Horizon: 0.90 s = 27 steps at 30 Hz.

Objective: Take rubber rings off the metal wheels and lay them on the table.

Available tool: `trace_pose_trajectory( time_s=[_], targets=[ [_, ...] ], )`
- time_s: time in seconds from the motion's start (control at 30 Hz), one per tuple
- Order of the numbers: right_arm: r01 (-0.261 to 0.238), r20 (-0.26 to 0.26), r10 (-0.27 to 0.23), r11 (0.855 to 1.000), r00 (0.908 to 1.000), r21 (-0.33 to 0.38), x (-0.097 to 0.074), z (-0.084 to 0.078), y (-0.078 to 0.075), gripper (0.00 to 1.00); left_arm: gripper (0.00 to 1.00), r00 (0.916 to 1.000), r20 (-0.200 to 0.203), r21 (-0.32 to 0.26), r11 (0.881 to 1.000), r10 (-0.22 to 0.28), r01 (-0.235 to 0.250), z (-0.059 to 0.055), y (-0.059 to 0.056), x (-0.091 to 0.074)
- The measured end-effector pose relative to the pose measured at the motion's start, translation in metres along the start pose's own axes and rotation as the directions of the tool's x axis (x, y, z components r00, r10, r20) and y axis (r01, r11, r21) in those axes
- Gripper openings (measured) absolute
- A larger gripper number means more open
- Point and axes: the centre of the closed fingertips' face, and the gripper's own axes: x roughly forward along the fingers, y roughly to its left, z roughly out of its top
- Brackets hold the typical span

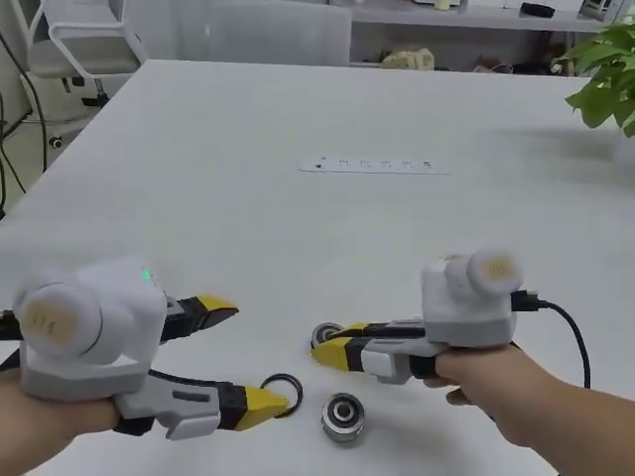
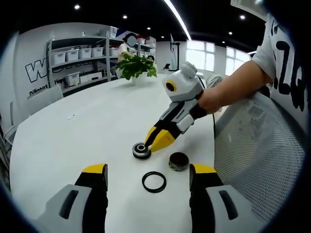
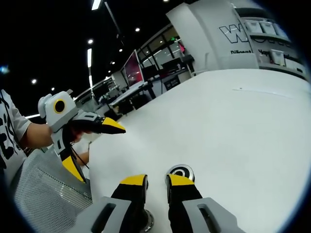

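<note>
Your table (image 1: 298,119) is brightly and evenly lit by ceiling lights (image 2: 177,17) overhead, leaving only faint, soft shadows near you. Both gripper views bend heavily toward their edges. The far shelves (image 1: 466,20) look slightly soft in the head view.

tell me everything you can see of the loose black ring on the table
The ring is a thin black hoop, rubber by its look, whole and off any wheel. It lies flat on the white table, just ahead of the left gripper, between its open jaws and clear of both. A metal wheel sits close beyond it, not touching.
</note>
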Motion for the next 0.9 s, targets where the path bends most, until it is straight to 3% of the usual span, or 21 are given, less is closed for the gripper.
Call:
trace_pose_trajectory(
  time_s=[0.3, 0.9],
  targets=[
    [0.052, -0.008, -0.053, 0.994, 0.9986, -0.092, -0.004, 0.002, -0.013, 0.17, 0.65, 0.9999, 0.015, -0.025, 1.0, 0.006, -0.006, 0.007, 0.009, 0.007],
    [0.094, -0.038, -0.104, 0.975, 0.9939, -0.201, -0.009, -0.006, -0.032, 0.22, 0.6, 0.9997, 0.023, -0.092, 0.996, 0.003, 0.0, 0.011, 0.025, 0.024]
  ],
)
